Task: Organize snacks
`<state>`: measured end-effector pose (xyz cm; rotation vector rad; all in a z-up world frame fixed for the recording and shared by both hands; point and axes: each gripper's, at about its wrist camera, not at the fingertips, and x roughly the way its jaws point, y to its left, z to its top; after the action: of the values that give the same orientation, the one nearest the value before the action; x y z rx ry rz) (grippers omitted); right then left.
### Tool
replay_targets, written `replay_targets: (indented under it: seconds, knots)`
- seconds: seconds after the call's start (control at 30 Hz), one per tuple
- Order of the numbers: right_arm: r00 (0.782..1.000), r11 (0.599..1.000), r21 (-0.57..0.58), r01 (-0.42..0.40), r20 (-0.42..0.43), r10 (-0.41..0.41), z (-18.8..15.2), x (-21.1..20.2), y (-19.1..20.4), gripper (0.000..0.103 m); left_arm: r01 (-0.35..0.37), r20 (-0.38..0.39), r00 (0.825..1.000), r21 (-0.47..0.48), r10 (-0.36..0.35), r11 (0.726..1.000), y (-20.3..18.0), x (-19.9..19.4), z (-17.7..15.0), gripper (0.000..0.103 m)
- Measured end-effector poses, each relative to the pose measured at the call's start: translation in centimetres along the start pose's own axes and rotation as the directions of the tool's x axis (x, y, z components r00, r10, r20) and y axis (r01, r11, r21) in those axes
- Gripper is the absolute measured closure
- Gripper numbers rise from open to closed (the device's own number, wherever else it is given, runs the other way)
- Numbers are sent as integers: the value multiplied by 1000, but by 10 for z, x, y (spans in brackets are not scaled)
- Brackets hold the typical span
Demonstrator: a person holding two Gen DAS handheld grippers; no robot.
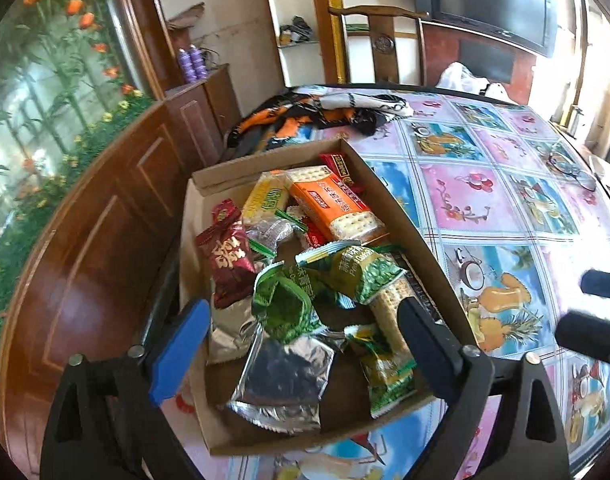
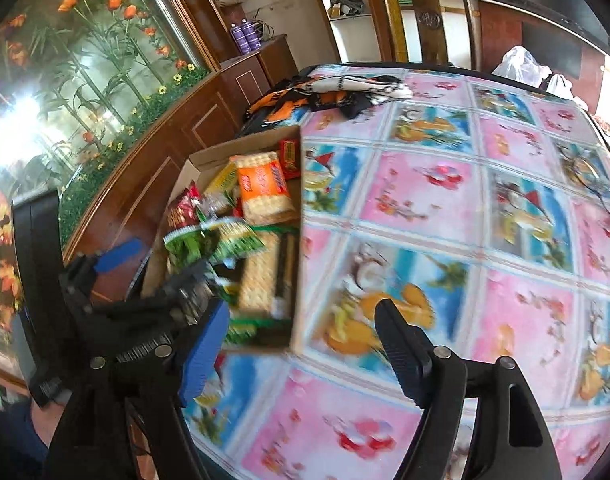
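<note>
Left wrist view: left gripper point(image 1: 301, 344) jaws apart, empty, over cardboard box point(image 1: 405, 216) of snack packets; right gripper point(image 2: 301, 354) jaws apart, empty, above tablecloth point(image 2: 425, 184).

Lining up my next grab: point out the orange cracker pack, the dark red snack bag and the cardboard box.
orange cracker pack point(image 1: 332, 203): left wrist view, orange label.
dark red snack bag point(image 1: 229, 258): left wrist view, printed front.
cardboard box point(image 1: 405, 216): left wrist view, right wall.

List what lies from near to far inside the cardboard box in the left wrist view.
Silver foil packet → green pea snack bag → dark red packet → orange cracker pack → small red packet at the far corner of the cardboard box.
</note>
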<state>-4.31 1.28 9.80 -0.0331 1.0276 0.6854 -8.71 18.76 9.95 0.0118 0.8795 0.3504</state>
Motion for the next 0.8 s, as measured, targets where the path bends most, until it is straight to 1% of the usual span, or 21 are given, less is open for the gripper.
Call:
replay_targets:
  seconds: [0.13,0.27,0.4,0.5,0.57,0.7,0.8]
  knots:
    - [1000,1000,-5,16,-5,-16,-24,-12,-22,23,-48,1,999,-2,48,999,-13,-10,-5,3]
    - [1000,1000,-20,16,-9,-16,-41,-19,-33,23,-80,-13,997,9,80,997,-22,-15,-11,3]
    - [1000,999,-52,14,-11,-15,-51,-22,-35,22,-103,-35,994,38,104,994,-29,-22,-23,2]
    - [1000,997,-75,16,-12,-17,-59,-23,-35,19,-128,-38,991,57,131,990,-32,-30,-33,2]
    - [1000,995,-93,24,-15,-26,-63,-23,-35,17,-130,-43,990,68,134,989,-33,-35,-40,2]
    - [999,993,-114,22,-21,-25,-67,-23,-33,13,-151,-49,987,63,154,987,-29,-51,-50,2]
    - [1000,991,-129,15,-8,-16,-67,-26,-30,9,-171,-40,984,43,173,984,-20,-64,-53,0]
